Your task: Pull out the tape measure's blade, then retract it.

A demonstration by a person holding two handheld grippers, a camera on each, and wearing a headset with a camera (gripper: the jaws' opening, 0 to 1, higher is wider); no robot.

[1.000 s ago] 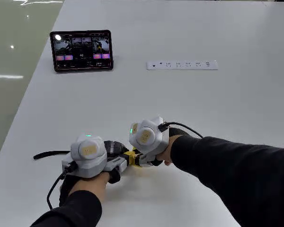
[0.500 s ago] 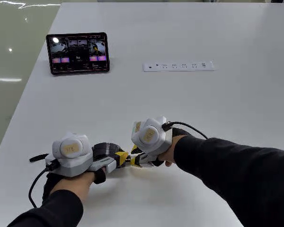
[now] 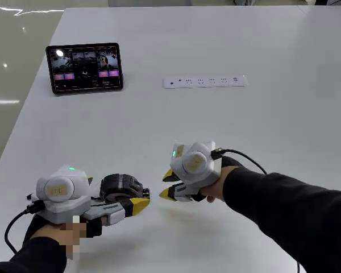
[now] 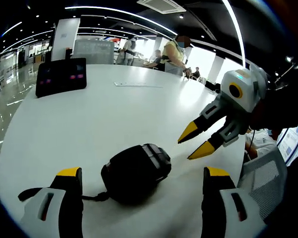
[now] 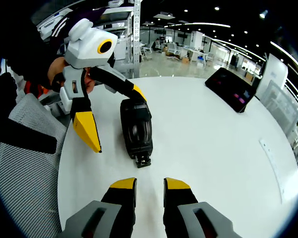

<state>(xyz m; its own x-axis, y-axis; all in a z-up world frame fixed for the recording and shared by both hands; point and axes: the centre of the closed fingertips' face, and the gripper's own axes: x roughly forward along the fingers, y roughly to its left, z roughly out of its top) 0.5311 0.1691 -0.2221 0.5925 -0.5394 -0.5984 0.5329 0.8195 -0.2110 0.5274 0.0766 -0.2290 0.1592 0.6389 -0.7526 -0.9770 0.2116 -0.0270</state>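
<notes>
A black tape measure (image 3: 120, 185) lies on the white table (image 3: 256, 125) with its blade wound in; its hook end (image 5: 143, 160) points at my right gripper. My left gripper (image 4: 142, 172) is wide open, its yellow-tipped jaws on either side of the tape measure (image 4: 136, 171) without touching it. My right gripper (image 3: 166, 185) hovers a short way to the right of the tape measure (image 5: 136, 126). Its jaws stand a little apart and hold nothing.
A tablet (image 3: 84, 67) stands propped at the far left of the table. A white power strip (image 3: 204, 82) lies at the far middle. The table's left edge runs close beside my left hand. Cables trail from both grippers.
Both grippers have drawn away from the tape measure, the left one to the left, the right one to the right. The left jaws have opened. The tape measure now lies free.
</notes>
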